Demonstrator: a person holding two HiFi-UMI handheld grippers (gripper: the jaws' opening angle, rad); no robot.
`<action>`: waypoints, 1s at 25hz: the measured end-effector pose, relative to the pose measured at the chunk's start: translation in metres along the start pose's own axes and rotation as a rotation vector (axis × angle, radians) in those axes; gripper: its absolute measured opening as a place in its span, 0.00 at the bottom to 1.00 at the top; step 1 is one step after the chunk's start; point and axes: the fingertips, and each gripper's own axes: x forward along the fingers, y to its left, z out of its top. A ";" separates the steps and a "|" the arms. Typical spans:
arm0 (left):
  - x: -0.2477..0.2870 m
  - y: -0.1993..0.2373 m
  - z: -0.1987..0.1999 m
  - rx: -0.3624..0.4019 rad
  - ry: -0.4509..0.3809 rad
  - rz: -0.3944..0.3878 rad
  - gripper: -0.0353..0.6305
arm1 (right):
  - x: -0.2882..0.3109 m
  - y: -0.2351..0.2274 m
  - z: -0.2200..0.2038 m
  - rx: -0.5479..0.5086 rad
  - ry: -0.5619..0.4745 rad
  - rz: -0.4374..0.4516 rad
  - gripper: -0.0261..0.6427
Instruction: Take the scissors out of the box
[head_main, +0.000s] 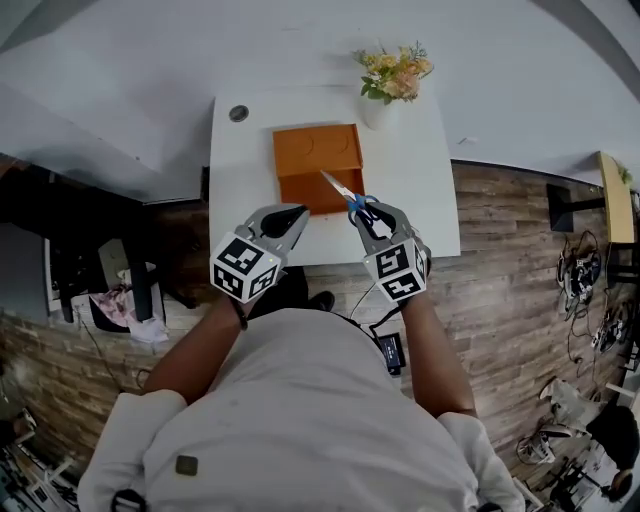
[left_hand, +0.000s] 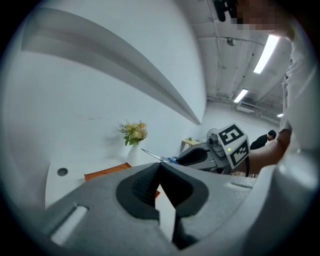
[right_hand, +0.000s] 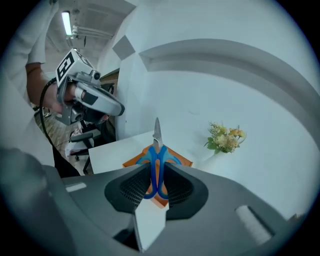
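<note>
My right gripper (head_main: 372, 222) is shut on the blue handles of the scissors (head_main: 350, 198), held in the air above the near edge of the orange box (head_main: 316, 160). The steel blades point away toward the box. In the right gripper view the scissors (right_hand: 156, 148) stand upright between the pads of the right gripper (right_hand: 155, 167), with the orange box (right_hand: 179, 159) behind them. My left gripper (head_main: 294, 218) hovers beside the box's near left corner, shut with nothing in it. In the left gripper view, past the left gripper's (left_hand: 159, 168) touching tips, the scissors (left_hand: 154, 156) and the right gripper (left_hand: 199, 156) show.
The box rests on a small white table (head_main: 415, 190) with a round cable hole (head_main: 238, 113) at its back left. A white vase of flowers (head_main: 393, 76) stands behind the box at the back right. Dark furniture (head_main: 90, 260) stands left of the table.
</note>
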 end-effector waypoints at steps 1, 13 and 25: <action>-0.002 -0.004 0.002 0.006 -0.004 0.002 0.06 | -0.007 0.001 0.002 0.011 -0.018 -0.008 0.19; -0.029 -0.035 0.018 0.060 -0.011 0.011 0.06 | -0.047 0.020 0.010 0.114 -0.150 -0.049 0.19; -0.076 -0.014 0.026 0.092 -0.039 -0.068 0.06 | -0.065 0.049 0.048 0.167 -0.184 -0.175 0.19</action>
